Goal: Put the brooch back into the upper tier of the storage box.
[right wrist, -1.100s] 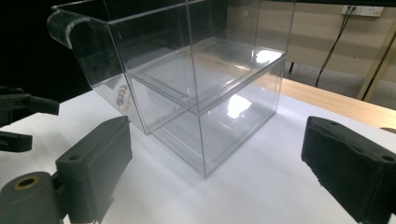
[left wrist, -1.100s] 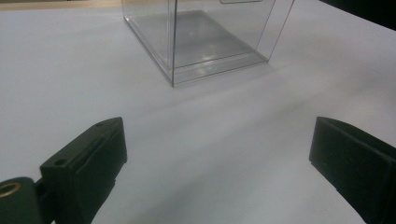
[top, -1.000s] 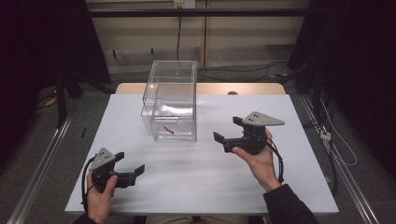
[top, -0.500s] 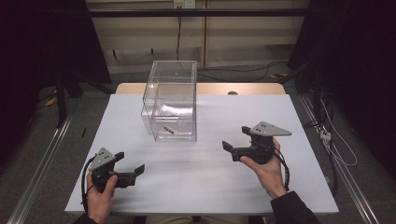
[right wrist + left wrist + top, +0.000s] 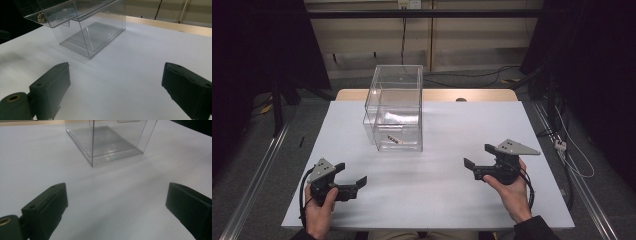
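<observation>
Fingers spread and empty, our left gripper (image 5: 351, 176) and right gripper (image 5: 478, 155) sat well apart from the untouched clear plastic box (image 5: 395, 109); all handling, we judged, remained.

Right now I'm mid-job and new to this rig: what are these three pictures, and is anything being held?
A person holds a two-jaw gripper in each hand. The high view looks down on the white table: left gripper near the front left, right gripper at the right. The other two pictures come from cameras riding on each gripper, looking along its black jaws. Both grippers are open and hold nothing. On the table stands a clear plastic box with a small object inside; I cannot tell what it is.
</observation>
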The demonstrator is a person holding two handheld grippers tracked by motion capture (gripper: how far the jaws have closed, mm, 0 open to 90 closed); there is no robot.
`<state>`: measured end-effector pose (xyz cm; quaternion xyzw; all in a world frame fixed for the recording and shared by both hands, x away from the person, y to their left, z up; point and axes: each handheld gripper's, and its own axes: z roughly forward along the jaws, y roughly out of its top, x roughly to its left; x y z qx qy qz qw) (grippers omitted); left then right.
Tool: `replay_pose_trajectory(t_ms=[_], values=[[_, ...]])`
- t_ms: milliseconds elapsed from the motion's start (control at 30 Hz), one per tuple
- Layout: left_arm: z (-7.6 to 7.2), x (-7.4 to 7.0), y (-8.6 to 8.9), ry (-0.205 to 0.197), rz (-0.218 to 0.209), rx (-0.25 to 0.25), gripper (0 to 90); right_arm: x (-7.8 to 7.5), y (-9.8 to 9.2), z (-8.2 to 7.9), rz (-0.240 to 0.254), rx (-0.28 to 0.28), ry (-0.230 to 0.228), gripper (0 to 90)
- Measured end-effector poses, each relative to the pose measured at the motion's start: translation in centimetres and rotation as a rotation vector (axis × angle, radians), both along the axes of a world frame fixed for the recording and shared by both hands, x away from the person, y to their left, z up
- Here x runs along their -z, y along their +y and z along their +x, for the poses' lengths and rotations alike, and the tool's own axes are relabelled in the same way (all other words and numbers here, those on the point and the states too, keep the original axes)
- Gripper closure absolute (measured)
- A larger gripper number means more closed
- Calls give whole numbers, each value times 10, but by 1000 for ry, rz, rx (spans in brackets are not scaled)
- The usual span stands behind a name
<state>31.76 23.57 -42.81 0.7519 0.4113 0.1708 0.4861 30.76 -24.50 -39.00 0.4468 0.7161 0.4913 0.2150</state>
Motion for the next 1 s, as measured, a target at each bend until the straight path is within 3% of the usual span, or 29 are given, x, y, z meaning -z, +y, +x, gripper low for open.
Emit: replay_pose_trajectory(t_ms=[567, 1000], values=[[0, -1, 1, -5, 2, -1, 38, 16, -23, -22, -58, 83, 44, 85], [-1, -1, 1, -10, 1, -6, 38, 31, -41, -36, -59, 129, 60, 88]])
